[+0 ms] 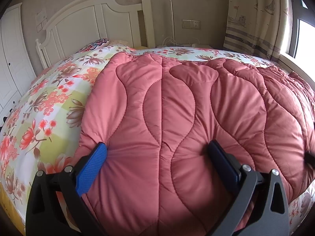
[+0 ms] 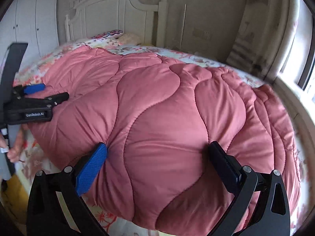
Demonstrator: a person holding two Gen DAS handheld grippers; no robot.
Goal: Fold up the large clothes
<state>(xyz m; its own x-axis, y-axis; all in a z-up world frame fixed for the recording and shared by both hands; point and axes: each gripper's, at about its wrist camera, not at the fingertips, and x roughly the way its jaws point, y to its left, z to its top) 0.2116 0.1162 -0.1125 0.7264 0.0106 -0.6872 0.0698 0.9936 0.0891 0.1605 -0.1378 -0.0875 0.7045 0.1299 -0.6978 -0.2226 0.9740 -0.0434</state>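
Left wrist view: left gripper [image 1: 157, 147] spread wide, fingers pressing into pink quilt [image 1: 187, 108] on floral bedsheet [image 1: 49, 102]. Right gripper [image 2: 157, 147] likewise wide, pressed against quilt.

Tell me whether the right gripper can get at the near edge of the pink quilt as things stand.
Probably yes. The right gripper has its jaws wide open, already straddling the near edge of the pink quilt, and nothing lies between them.
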